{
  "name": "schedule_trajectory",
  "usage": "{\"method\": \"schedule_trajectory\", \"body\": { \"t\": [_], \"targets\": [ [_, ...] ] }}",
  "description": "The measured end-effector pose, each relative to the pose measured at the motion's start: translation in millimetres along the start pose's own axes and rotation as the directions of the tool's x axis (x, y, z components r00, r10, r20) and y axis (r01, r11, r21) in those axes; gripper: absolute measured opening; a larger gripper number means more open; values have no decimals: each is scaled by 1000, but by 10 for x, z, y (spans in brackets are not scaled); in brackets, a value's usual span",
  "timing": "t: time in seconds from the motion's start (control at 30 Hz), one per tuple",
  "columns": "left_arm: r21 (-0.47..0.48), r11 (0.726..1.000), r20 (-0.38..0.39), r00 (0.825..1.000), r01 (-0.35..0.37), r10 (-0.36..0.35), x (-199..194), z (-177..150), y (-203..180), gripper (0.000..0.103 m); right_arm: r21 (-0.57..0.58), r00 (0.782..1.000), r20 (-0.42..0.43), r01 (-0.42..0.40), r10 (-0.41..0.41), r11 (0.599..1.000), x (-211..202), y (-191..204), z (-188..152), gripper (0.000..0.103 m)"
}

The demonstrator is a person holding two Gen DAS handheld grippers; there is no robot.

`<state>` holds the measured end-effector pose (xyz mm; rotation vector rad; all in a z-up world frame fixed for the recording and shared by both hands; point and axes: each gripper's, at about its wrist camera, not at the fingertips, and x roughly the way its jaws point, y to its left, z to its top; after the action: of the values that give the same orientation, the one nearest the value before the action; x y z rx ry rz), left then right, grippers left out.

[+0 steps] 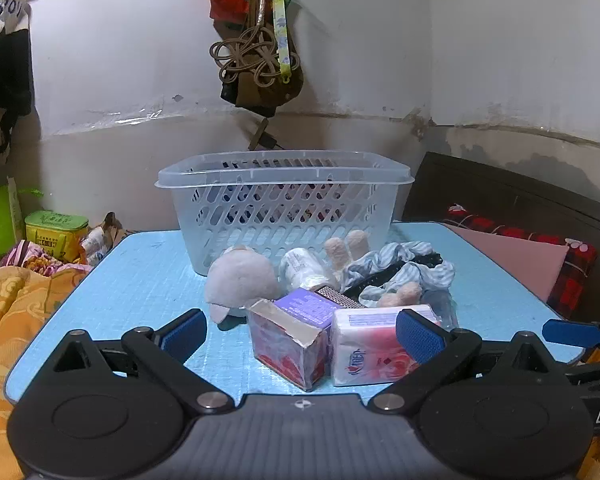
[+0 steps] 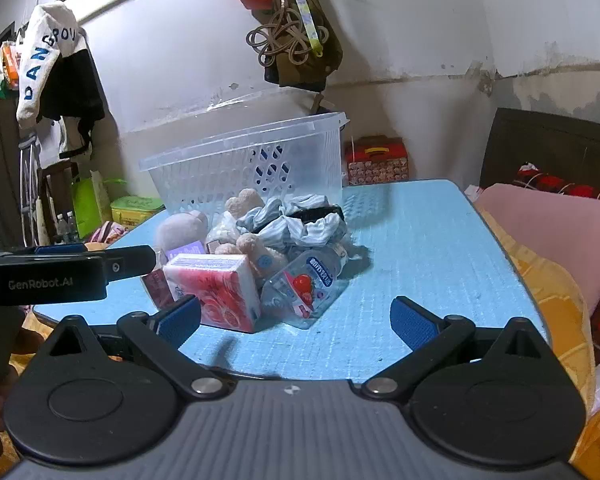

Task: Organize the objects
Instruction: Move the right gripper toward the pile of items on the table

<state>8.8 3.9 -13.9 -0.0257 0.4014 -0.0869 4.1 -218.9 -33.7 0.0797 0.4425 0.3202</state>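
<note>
Light-blue textured tabletop (image 1: 132,280) carries the whole work area, set against a stained white wall (image 1: 380,80) that meets a second wall at a corner to the right.

Left gripper (image 1: 300,334): jaws spread wide, nothing held; its blue pads (image 1: 184,334) flank two items lying directly between and just ahead of them, an opened purple-topped carton (image 1: 290,340) and a pink tissue pack (image 1: 374,350), touching side by side.

Right gripper (image 2: 296,320): jaws likewise wide apart and empty; the tissue pack sits just ahead of its left finger, and a crushed clear bottle (image 2: 304,284) with a red fruit label lies on its side ahead of centre.

Beyond these, a pile: grey plush toy (image 1: 240,278), a white wrapped roll (image 1: 302,268), blue-and-white striped cloth (image 1: 408,268); behind the pile and touching it, a clear perforated basket (image 1: 284,200) stands upright.

Further out: bags and looped cord (image 1: 256,52) hang on the wall above the basket; a yellow-green tin (image 1: 56,232) lies beyond the table's left edge; a pink cushion (image 2: 548,232) and dark headboard (image 1: 512,196) lie to the right; orange patterned fabric (image 1: 8,312) surrounds the near edges.
</note>
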Motion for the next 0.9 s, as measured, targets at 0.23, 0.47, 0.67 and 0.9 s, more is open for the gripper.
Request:
{"method": "schedule_trajectory", "body": {
  "t": [0.23, 0.47, 0.67, 0.9],
  "targets": [
    [-16, 1000, 9, 1000, -4, 4, -8, -1, 19, 102, 5, 1000, 15, 8, -8, 1000, -24, -21, -3, 103],
    [-6, 1000, 8, 1000, 3, -3, -7, -12, 7, 102, 1, 999, 21, 25, -25, 1000, -32, -22, -2, 103],
    [-10, 1000, 7, 1000, 9, -9, -6, -14, 8, 102, 6, 999, 21, 34, -34, 999, -23, -47, -18, 103],
    [-18, 1000, 4, 1000, 18, -18, 15, -35, 40, 100, -4, 998, 25, 56, -56, 998, 14, -21, -40, 103]
  ]
}}
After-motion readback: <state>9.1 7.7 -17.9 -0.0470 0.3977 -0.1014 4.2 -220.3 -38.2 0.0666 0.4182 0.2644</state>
